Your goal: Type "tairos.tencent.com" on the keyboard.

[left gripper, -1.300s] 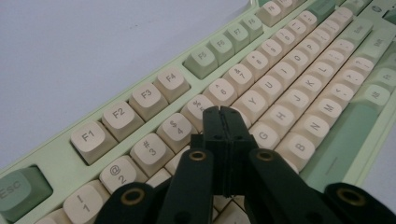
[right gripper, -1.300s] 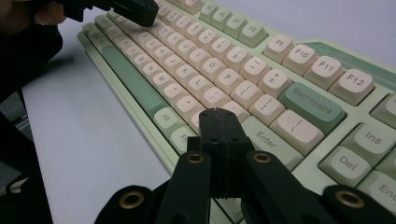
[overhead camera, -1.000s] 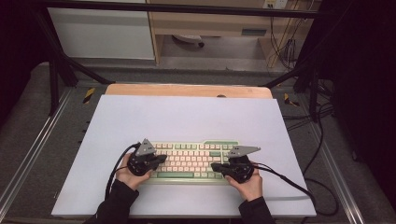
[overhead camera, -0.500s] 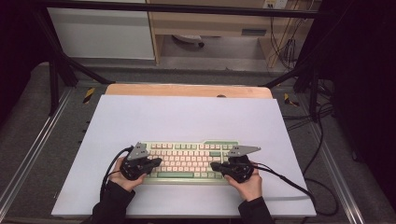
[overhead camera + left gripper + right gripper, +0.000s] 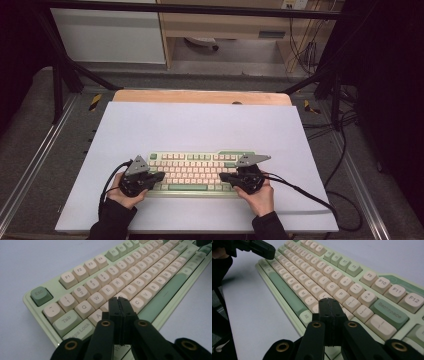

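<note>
A pale-green keyboard (image 5: 194, 173) with cream keys and green accent keys; the left tool (image 5: 119, 300) and right tool (image 5: 329, 300), jaws pressed together and empty, hover over its ends.

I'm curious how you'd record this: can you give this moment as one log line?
left gripper: shut, over keyboard left end | right gripper: shut, over right end | nothing held | keyboard flat on white mat
</note>
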